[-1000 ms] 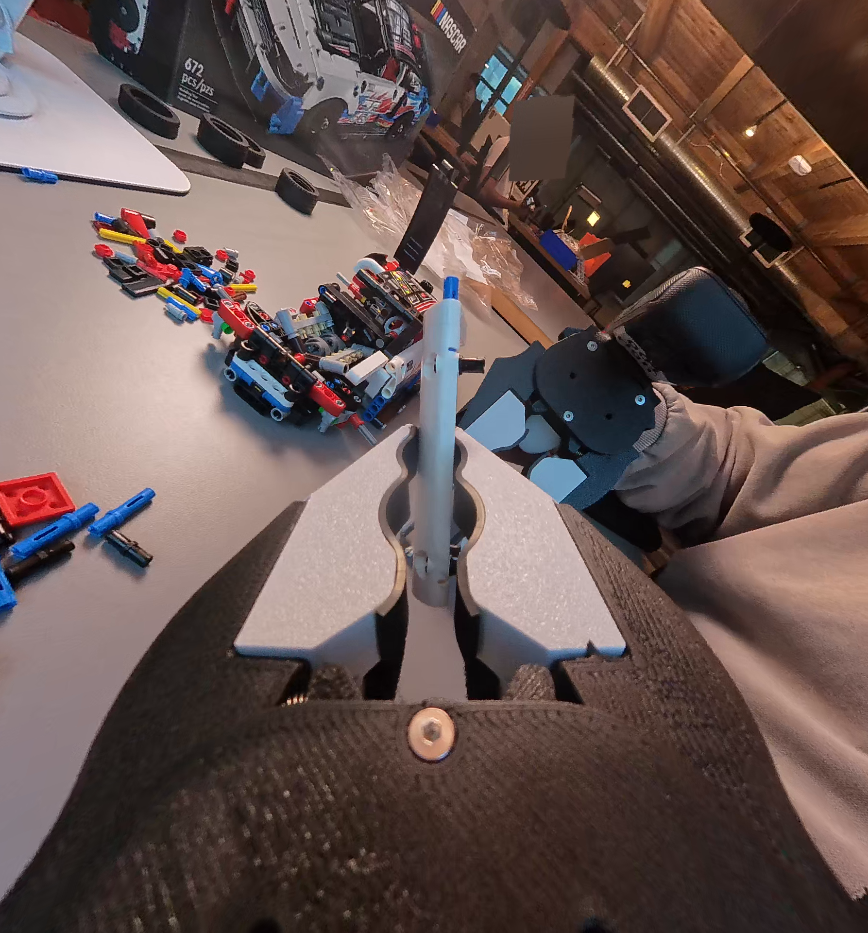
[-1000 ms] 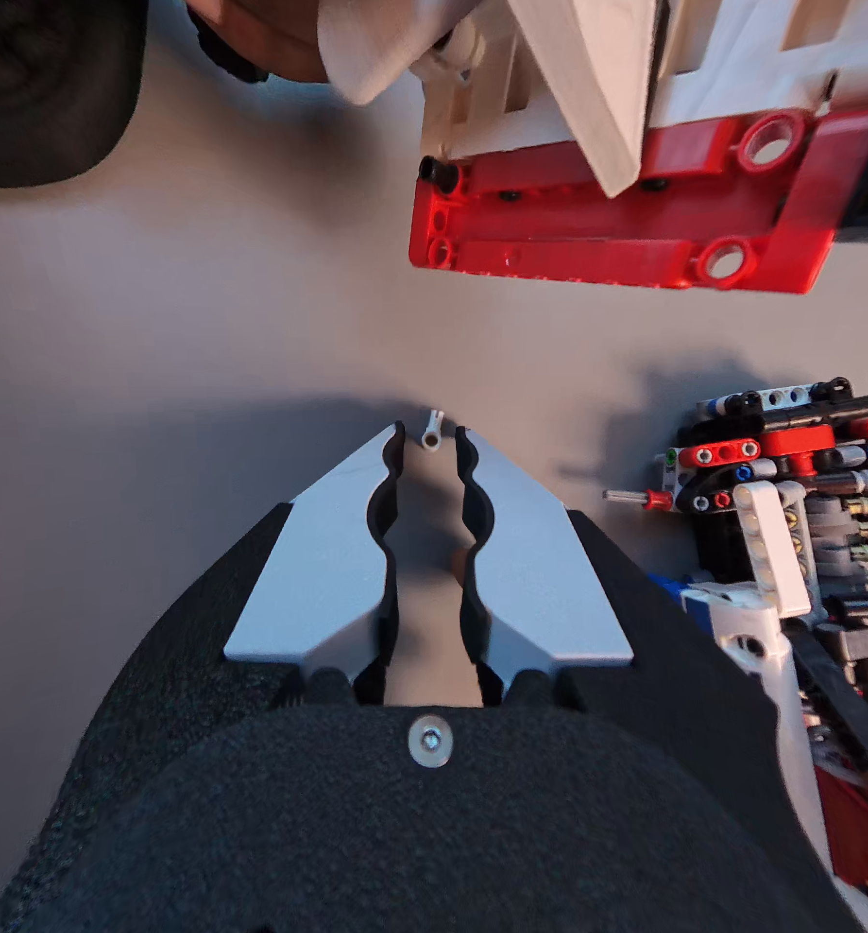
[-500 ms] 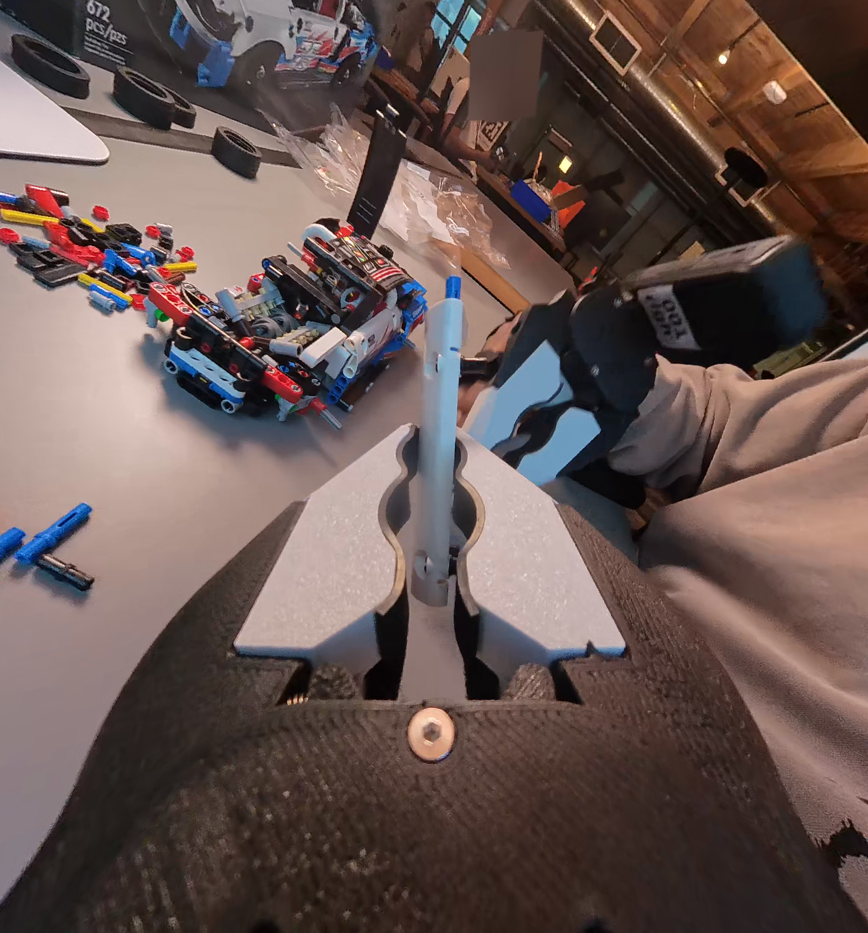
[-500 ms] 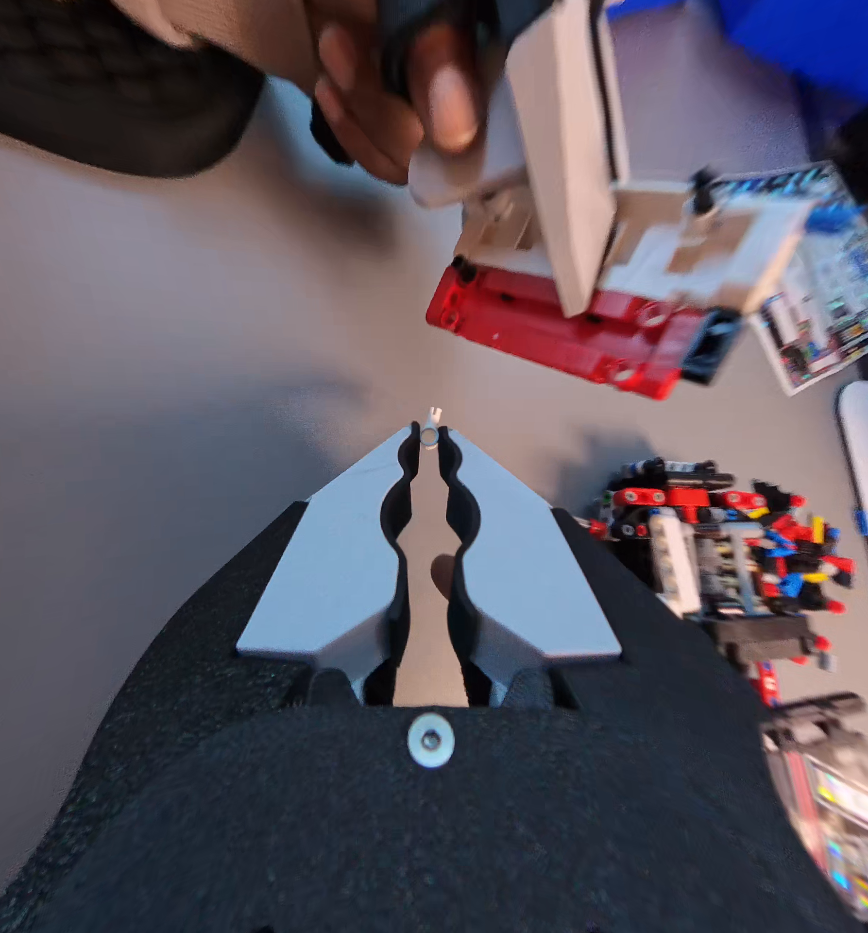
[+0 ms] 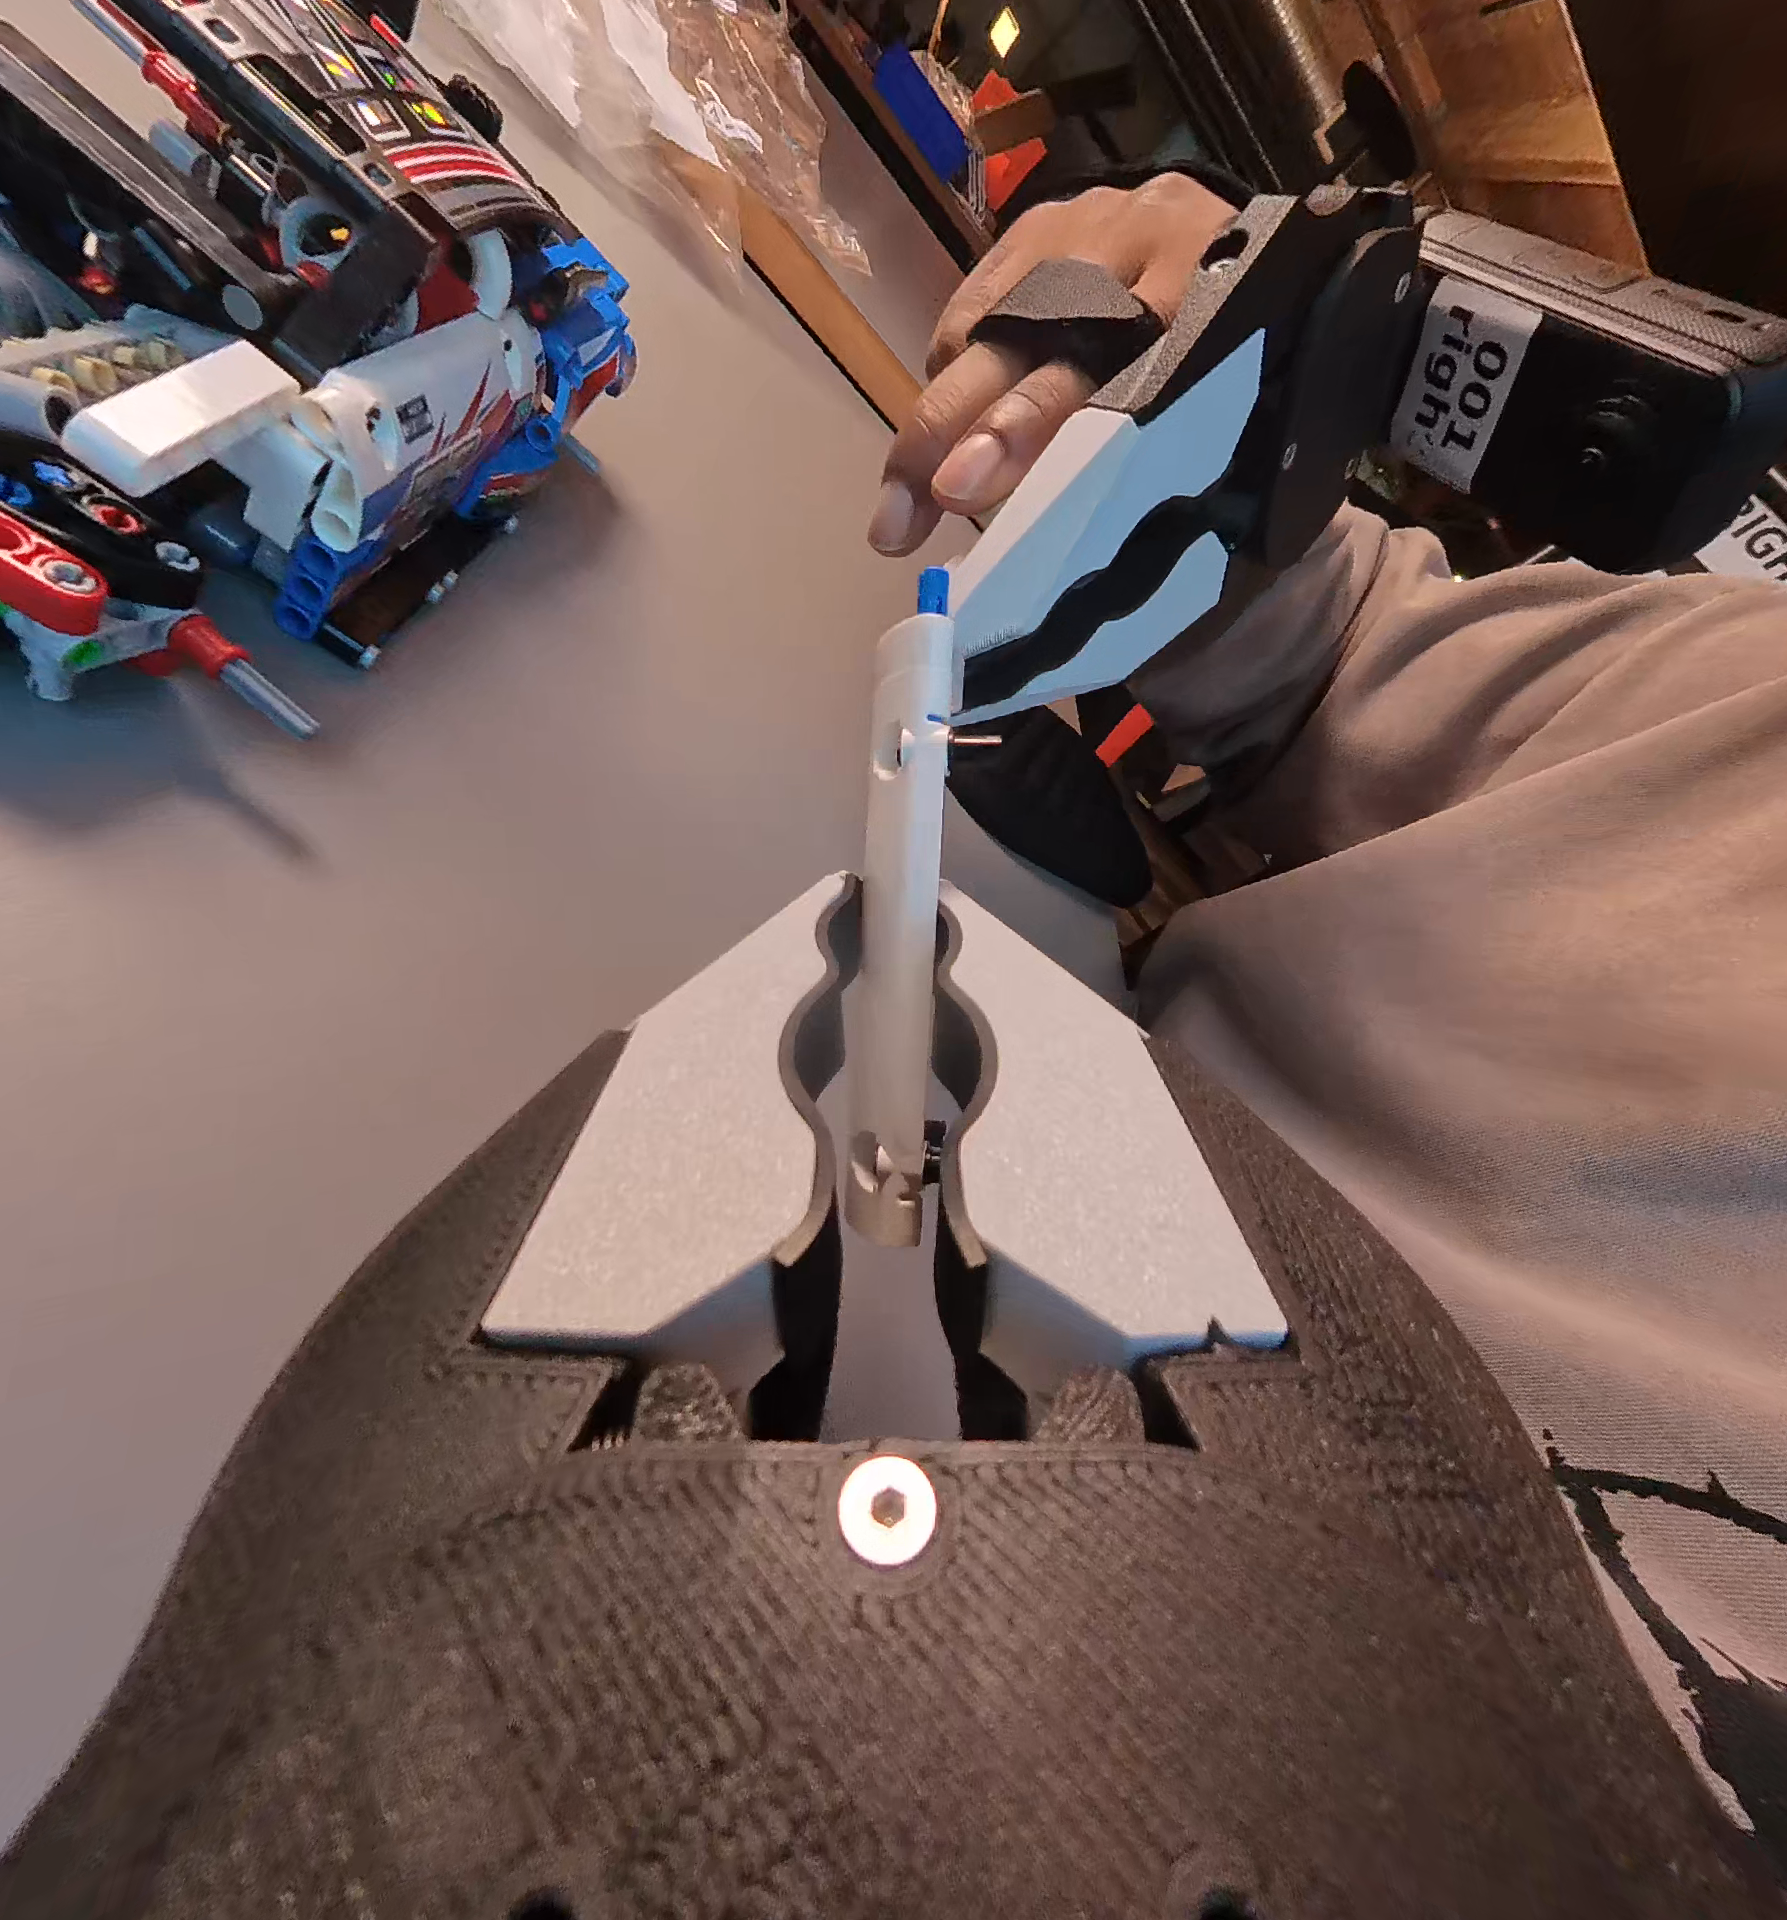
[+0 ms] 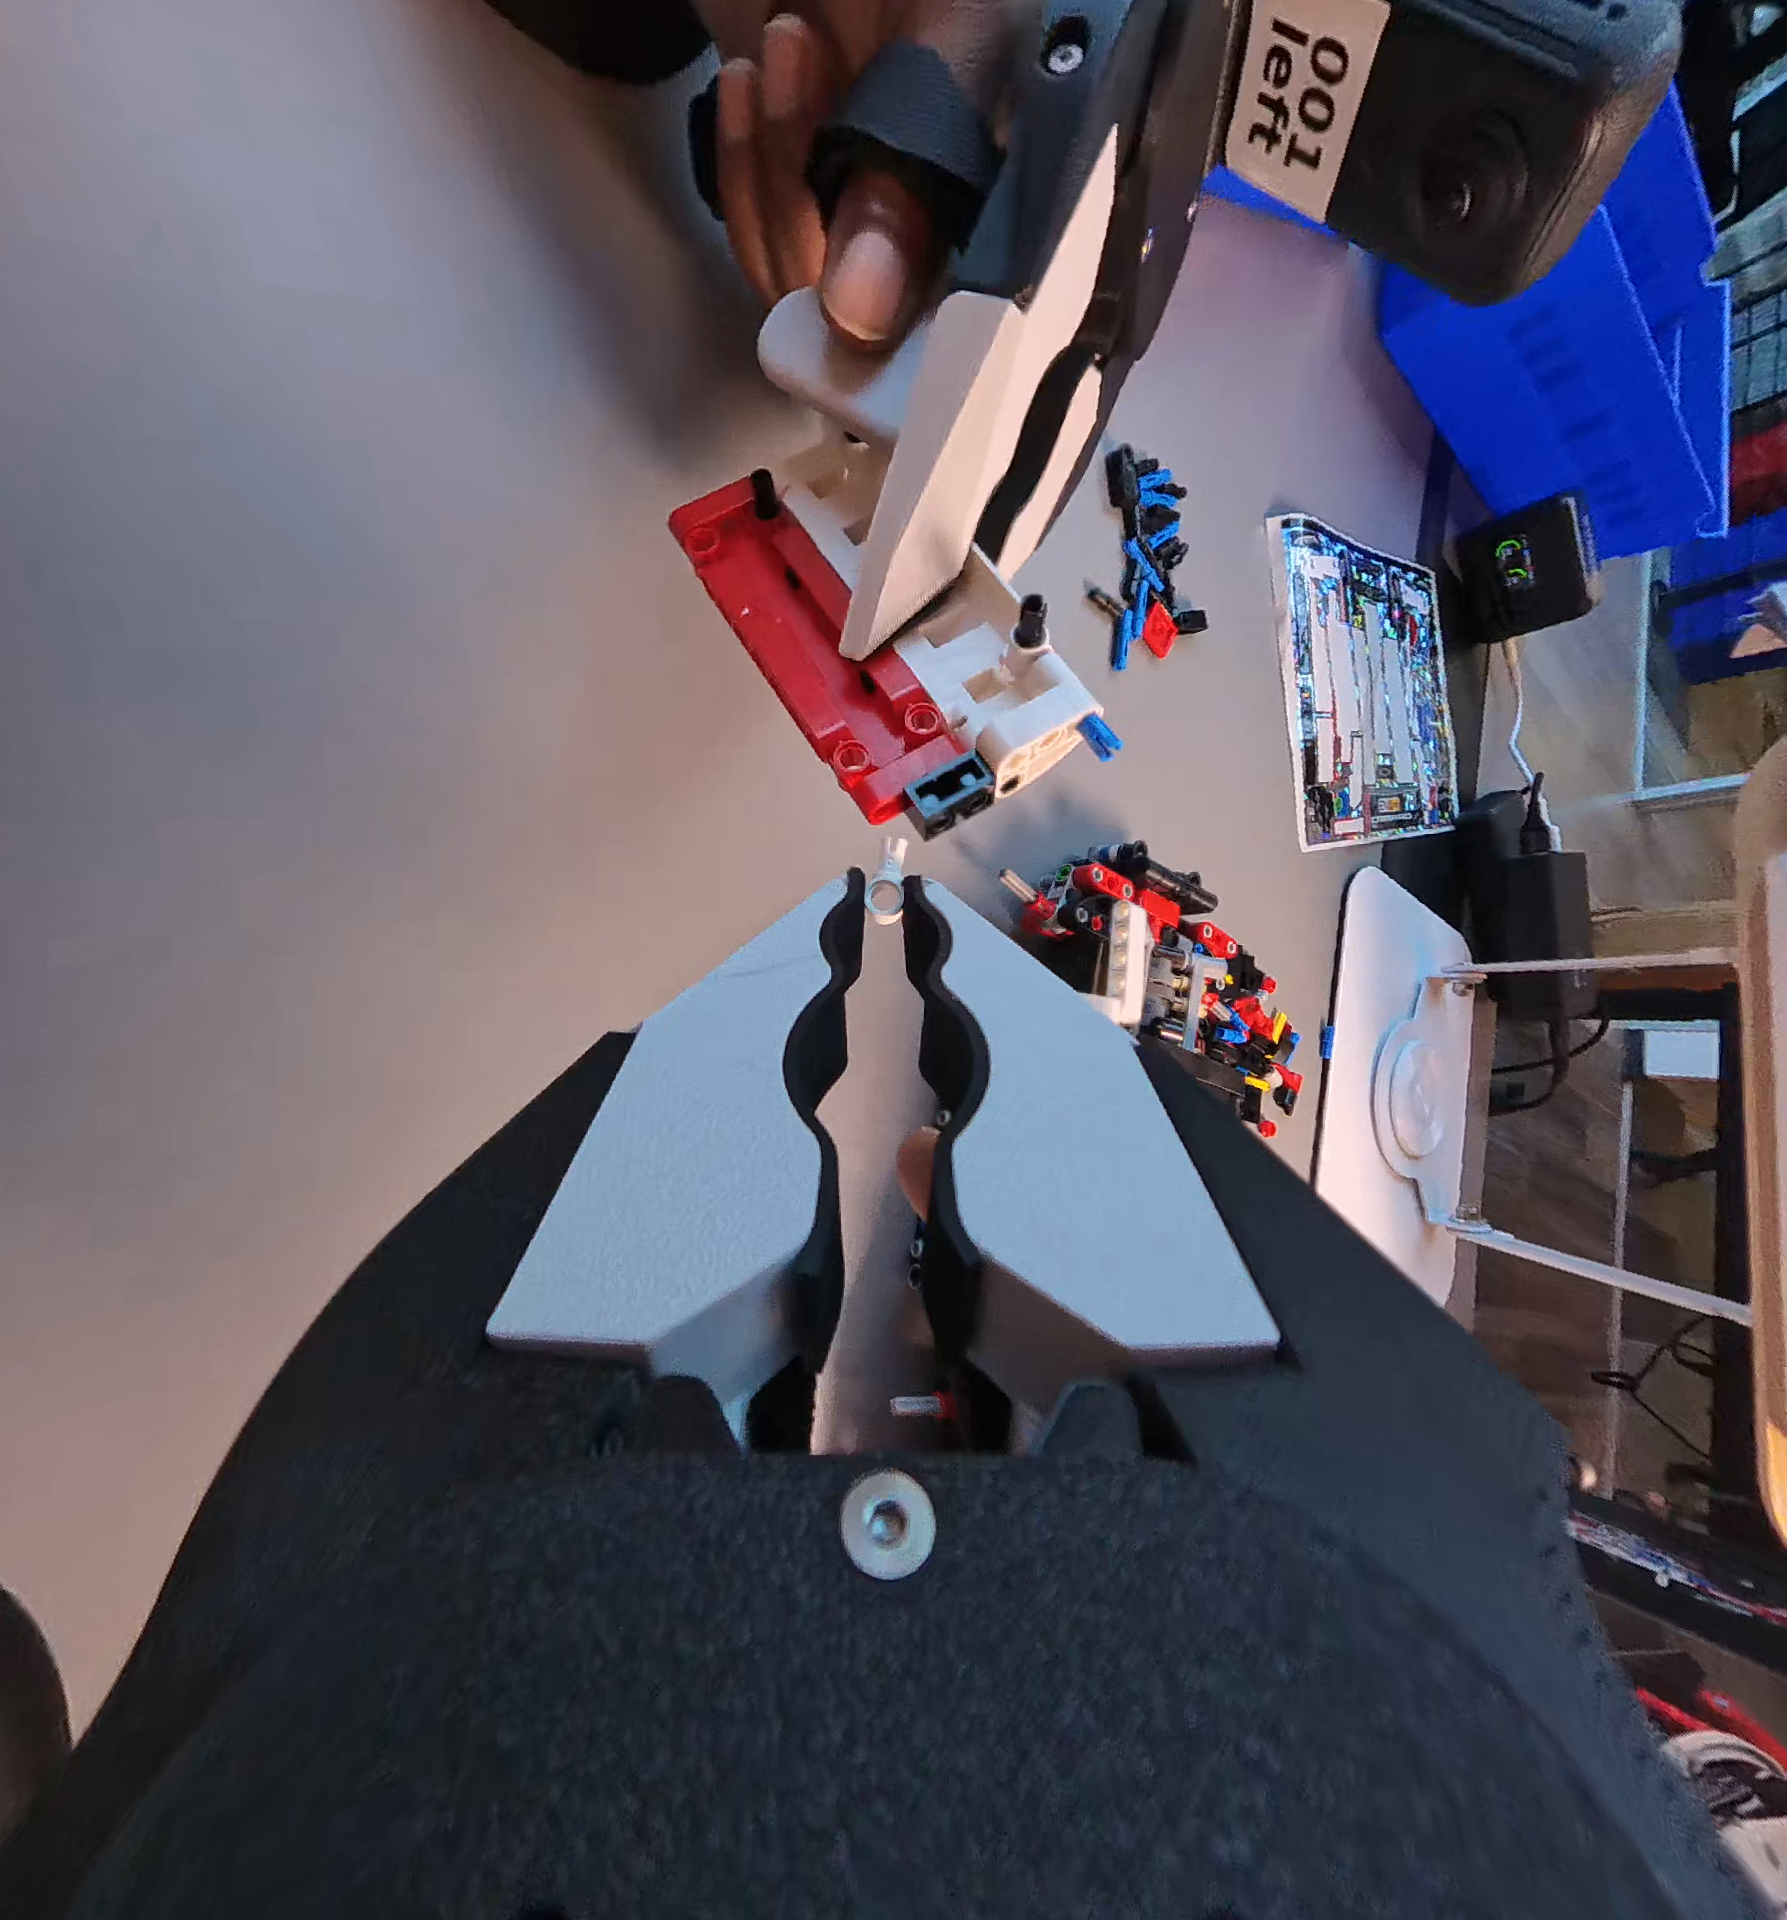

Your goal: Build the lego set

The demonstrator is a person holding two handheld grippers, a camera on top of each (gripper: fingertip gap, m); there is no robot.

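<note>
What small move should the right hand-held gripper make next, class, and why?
Probably ease the right hand-held gripper forward to press its small white connector into the red-and-white panel assembly. The left hand-held gripper holds that assembly just ahead, not yet touching.

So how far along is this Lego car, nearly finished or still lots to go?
Partly built. The car chassis stands on the table, already dense with parts. In hand: the left gripper clamps a red and white panel, while the right gripper pinches a small white connector beside it. Left: joining these, plus the loose pieces.
</note>
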